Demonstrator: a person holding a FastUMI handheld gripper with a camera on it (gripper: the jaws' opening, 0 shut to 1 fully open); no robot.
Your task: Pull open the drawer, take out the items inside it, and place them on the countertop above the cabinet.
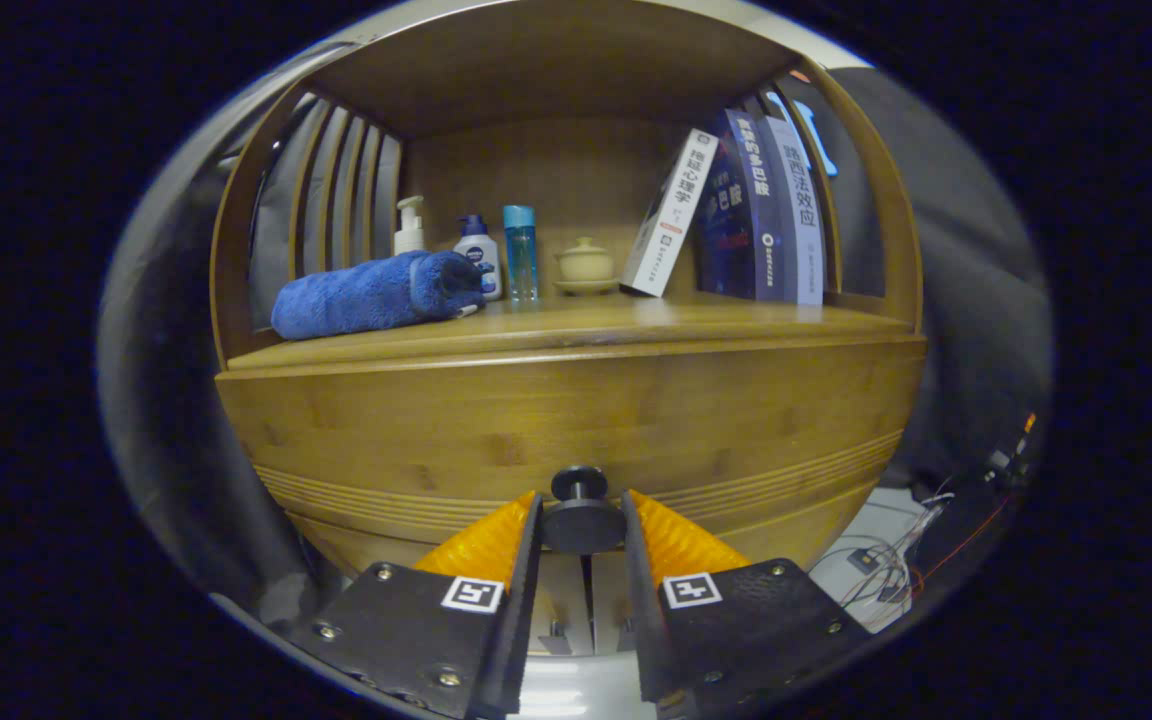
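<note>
Our gripper [581,520] pinched the drawer knob [581,512] on the closed drawer [576,430]; we judged a skewed pull might slip off.

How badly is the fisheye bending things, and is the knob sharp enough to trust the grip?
Gripper view: strong barrel distortion, the drawer front and countertop bow outward; the knob between the gripper fingers is sharp and looks clamped from both sides; light is dim and warm, no glare on the wood.
</note>
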